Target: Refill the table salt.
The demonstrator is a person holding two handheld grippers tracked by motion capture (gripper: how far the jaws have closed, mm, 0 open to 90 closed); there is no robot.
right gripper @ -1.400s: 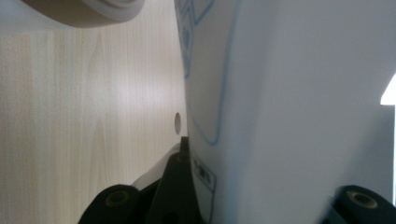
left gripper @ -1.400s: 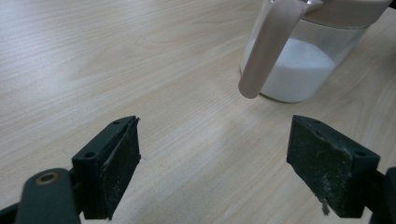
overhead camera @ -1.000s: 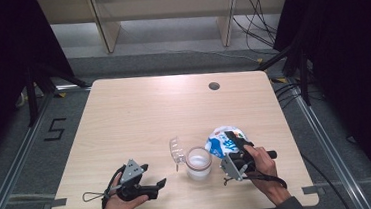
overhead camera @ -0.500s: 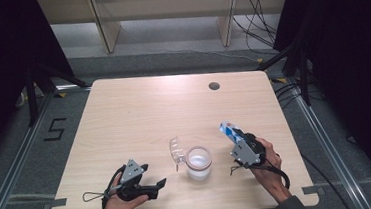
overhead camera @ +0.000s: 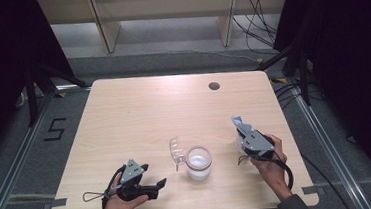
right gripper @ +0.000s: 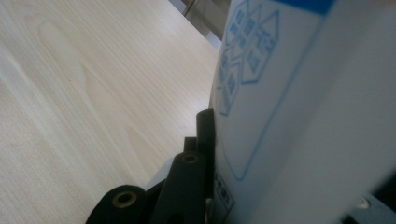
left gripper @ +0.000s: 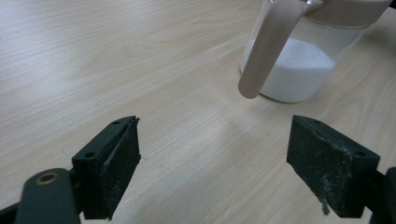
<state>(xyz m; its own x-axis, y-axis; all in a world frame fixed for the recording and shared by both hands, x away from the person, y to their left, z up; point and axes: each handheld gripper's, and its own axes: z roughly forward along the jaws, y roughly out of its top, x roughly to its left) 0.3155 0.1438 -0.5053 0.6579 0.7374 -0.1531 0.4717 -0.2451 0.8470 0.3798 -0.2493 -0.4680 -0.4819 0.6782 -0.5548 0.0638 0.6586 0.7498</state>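
Since the earlier frames, the white-and-blue bag (overhead camera: 239, 125) has travelled rightward and away from the glass jar (overhead camera: 198, 162), where it had been tipped over the mouth a second ago; it is now held upright near the right edge of the wooden table (overhead camera: 138, 108), well apart from the jar. The right gripper (overhead camera: 249, 138) is clamped on the bag, its jaws pressing the printed side, as the right gripper view (right gripper: 299, 116) shows close up. The jar stands near the front middle of the table with white granules (left gripper: 292, 70) filling its lower part, and its hinged lid (overhead camera: 177, 150) hangs open to the left, the lid's edge (left gripper: 268, 46) drooping in front of the glass in the left gripper view. The left gripper (overhead camera: 152, 187) rests low at the near left, jaws spread wide with nothing between them, pointing toward the jar.

Judging from this, pouring looks finished and the bag is being carried off or set aside. The risk lies in the bag itself: if its top is still open and the hand tilts while moving, granules could spill across the table. A soft bag could also slump or slide in the grip. Should the left gripper move in to shut the lid, a clumsy nudge could push the jar or tip it.
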